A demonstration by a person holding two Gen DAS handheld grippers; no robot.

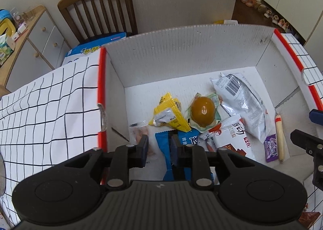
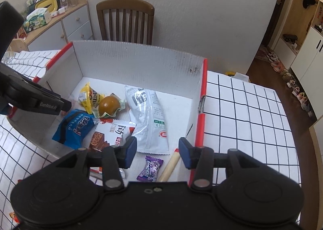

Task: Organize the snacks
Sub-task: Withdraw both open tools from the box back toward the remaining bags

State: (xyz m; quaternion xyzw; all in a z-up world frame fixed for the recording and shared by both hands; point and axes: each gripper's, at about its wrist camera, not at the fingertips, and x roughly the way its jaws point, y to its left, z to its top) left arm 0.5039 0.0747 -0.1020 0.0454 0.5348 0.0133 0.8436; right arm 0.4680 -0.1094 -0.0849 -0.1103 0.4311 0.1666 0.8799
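A white box with red rims (image 1: pixel 181 52) (image 2: pixel 141 64) holds several snacks: a blue packet (image 1: pixel 167 149) (image 2: pixel 74 129), a yellow packet (image 1: pixel 167 115) (image 2: pixel 88 97), a sealed brown egg (image 1: pixel 202 111) (image 2: pixel 109 104), a silver bag (image 1: pixel 242 101) (image 2: pixel 149 117), a white wafer packet (image 1: pixel 230 135) (image 2: pixel 113 131), a purple candy (image 1: pixel 271 147) (image 2: pixel 150 168) and a sausage stick (image 1: pixel 279 135) (image 2: pixel 169 165). My left gripper (image 1: pixel 159 147) hangs open over the blue packet inside the box. My right gripper (image 2: pixel 157 153) is open and empty above the candy and sausage.
The box stands on a table with a white grid cloth (image 1: pixel 40 113) (image 2: pixel 252 121). A wooden chair (image 1: pixel 99 10) (image 2: pixel 125 22) stands behind it, with a cabinet (image 1: pixel 30 34) (image 2: pixel 64 28) to the left. A brown packet (image 1: pixel 308 220) lies outside the box.
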